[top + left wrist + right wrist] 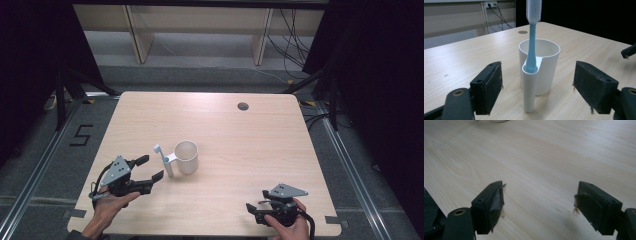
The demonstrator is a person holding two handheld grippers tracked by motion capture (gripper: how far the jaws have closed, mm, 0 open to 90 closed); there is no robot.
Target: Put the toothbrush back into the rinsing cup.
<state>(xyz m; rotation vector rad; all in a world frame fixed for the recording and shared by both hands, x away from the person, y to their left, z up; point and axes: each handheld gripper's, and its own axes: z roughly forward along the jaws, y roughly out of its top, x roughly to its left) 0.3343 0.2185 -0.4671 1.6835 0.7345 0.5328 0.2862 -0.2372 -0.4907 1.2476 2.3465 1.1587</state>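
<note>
left gripper (537, 87) jaws standing wide, facing cup (546, 67) at table (260, 135) centre-left; right gripper (539, 205) jaws also wide, idling well apart over bare wood. risk: closing off-centre is tipping the cup. toothbrush (532, 37) standing upright in side sleeve, long axis vertical, bristles up

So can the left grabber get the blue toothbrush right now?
Probably yes. The left gripper is open and faces the toothbrush, which stands upright in the side tube of the white cup. Bare table lies between them, with nothing in the way.
</note>
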